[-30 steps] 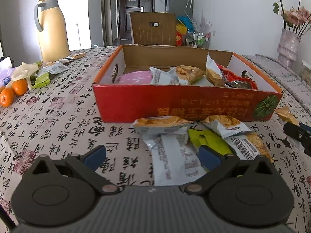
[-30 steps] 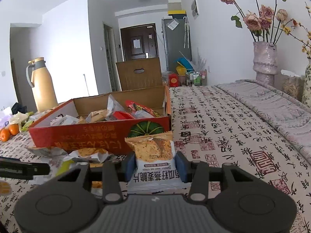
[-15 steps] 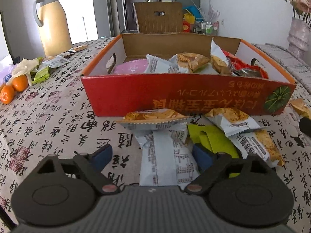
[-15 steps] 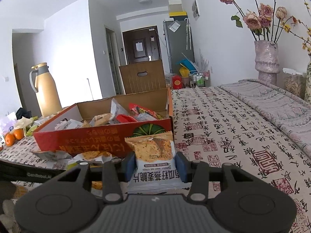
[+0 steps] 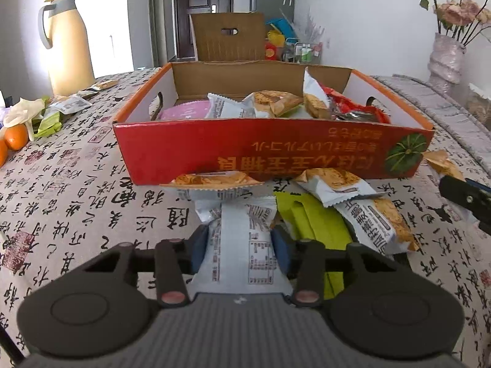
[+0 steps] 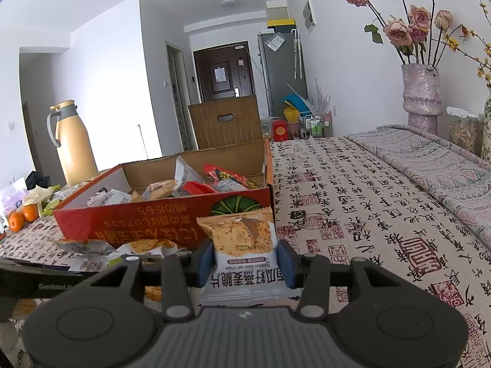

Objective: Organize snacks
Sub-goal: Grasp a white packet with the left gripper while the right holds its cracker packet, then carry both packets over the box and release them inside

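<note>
A red cardboard box with several snack packets inside stands mid-table; it also shows in the right wrist view. My left gripper is shut on a white snack packet lying in front of the box. Beside it lie a green packet and more oat-crisp packets. My right gripper is shut on an oat-crisp packet and holds it just above the table at the box's right front corner. The right gripper's finger shows in the left wrist view.
A yellow thermos, oranges and loose packets sit at the far left. A flower vase stands at the far right. A brown chair back is behind the box. The tablecloth stretches right of the box.
My left gripper moved forward over the white packet and closed on it. My right gripper kept its packet and rose slightly.
</note>
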`<move>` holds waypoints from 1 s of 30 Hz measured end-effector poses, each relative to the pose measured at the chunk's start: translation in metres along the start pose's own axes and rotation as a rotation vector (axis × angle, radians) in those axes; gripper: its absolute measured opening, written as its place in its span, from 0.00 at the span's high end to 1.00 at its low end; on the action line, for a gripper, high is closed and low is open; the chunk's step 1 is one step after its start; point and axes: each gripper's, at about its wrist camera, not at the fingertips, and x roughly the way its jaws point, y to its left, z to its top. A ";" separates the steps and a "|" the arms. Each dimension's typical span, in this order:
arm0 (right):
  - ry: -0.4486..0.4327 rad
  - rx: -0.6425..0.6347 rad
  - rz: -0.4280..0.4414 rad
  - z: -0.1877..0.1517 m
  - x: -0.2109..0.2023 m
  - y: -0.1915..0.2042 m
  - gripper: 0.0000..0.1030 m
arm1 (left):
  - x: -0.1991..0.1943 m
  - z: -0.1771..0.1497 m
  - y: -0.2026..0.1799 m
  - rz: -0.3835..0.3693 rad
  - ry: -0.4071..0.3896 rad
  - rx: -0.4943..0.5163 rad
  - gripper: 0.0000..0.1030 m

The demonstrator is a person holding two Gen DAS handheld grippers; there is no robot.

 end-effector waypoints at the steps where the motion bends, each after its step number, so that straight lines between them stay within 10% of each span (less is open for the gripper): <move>1: 0.000 0.001 0.000 0.000 0.000 0.000 0.58 | -0.001 -0.001 0.000 0.002 -0.002 0.004 0.56; 30: -0.096 -0.050 -0.005 0.005 -0.022 0.014 0.58 | -0.069 0.003 0.007 -0.075 -0.199 0.047 0.65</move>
